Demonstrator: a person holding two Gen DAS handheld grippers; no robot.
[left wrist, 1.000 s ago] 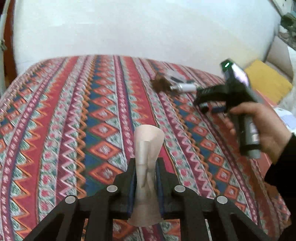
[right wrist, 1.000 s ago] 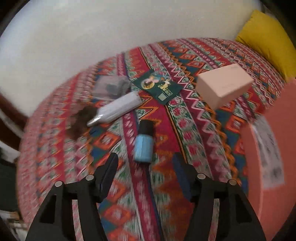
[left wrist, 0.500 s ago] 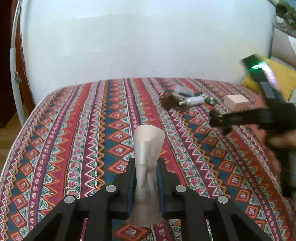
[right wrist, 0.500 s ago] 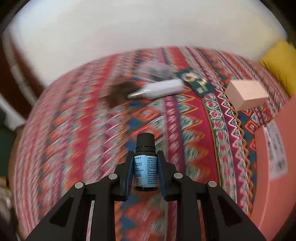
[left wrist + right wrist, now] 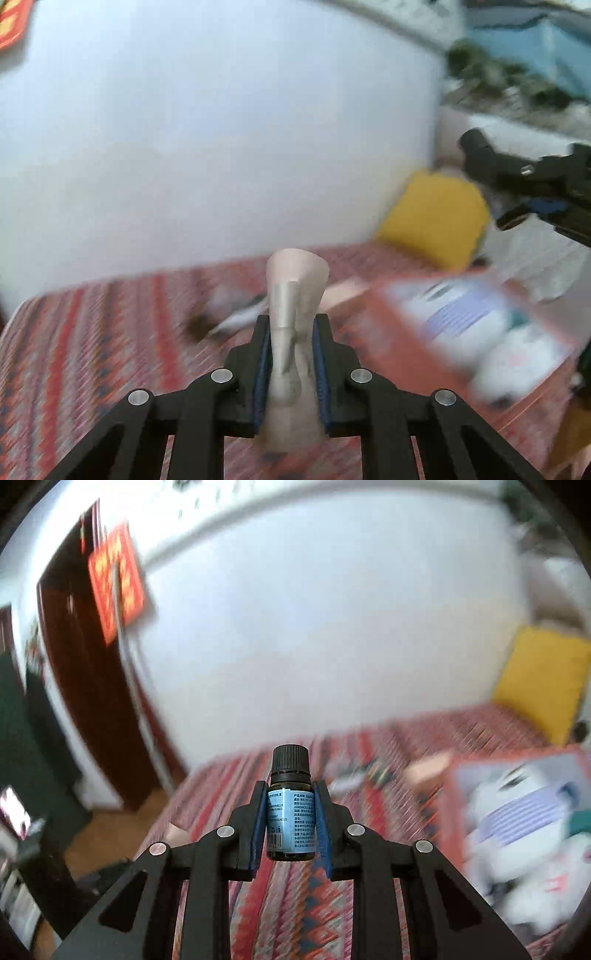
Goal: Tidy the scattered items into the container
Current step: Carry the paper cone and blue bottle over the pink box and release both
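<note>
Left wrist view, left gripper (image 5: 290,354): we see its fingers clenched on a pale beige squeeze tube (image 5: 293,314), which stands upright between the blue pads with its flared, crimped end on top.
Left wrist view, bed: the patterned red bedspread (image 5: 92,332) lies below the tube, badly blurred; we make out a white tube-like item with a dark brown tuft (image 5: 221,321) on it, just left of the fingers, but not what it is.
Left wrist view, container: an orange-pink box (image 5: 388,332) sits to the right on the bed, with white and striped things inside, too smeared to name.
Left wrist view, background: a yellow cushion (image 5: 436,218) leans by the white wall; the right gripper (image 5: 517,184) shows at the right edge, above the box.

Right wrist view, right gripper (image 5: 290,823): we see its fingers grasping a small dark bottle (image 5: 290,812) with a blue label and black screw cap, held upright, cap above the pads.
Right wrist view, container: the same box (image 5: 458,775) lies to the right, below the bottle's level; the bottle is not over it.
Right wrist view, bed: the bedspread (image 5: 295,904) runs beneath the fingers, and scattered items beyond the bottle are blurred.
Right wrist view, room: a dark wooden door with a red hanging (image 5: 116,583) is at left.
</note>
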